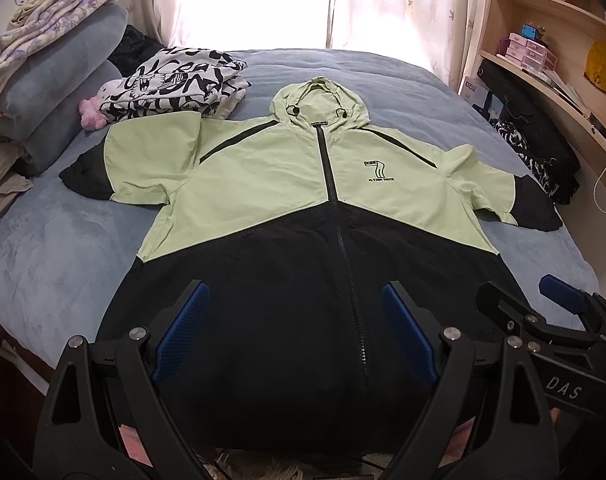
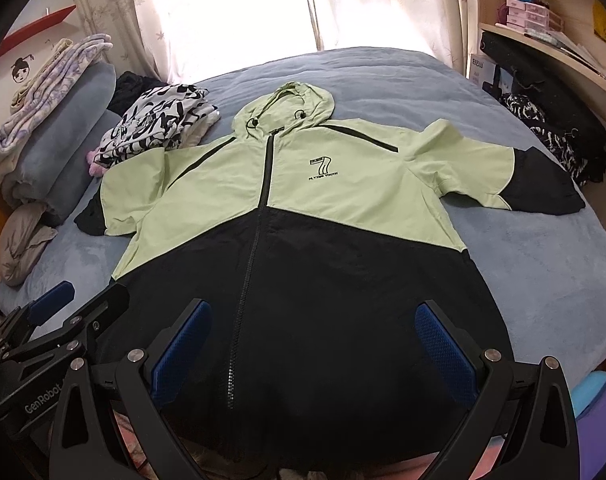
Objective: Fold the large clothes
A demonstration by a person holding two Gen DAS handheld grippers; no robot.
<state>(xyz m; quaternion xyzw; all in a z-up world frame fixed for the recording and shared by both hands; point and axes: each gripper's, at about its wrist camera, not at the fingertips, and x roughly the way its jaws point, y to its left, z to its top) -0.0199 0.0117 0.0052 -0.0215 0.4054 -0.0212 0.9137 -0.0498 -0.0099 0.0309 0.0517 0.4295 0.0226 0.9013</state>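
Two grippers hover side by side, jaws apart and empty: left gripper [image 1: 295,332], then right gripper [image 2: 313,344]. Directly ahead, a green-and-black hooded jacket [image 1: 327,208] lies flat on the bed [image 1: 55,256], zipper running straight away, hem nearest both, sleeves spread sideways.

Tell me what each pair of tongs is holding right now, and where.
Nothing. Left tongs and right tongs are both open above the jacket.

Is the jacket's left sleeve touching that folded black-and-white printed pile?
Touching. In the left wrist view the jacket sleeve's shoulder edge overlaps the printed pile's near edge.
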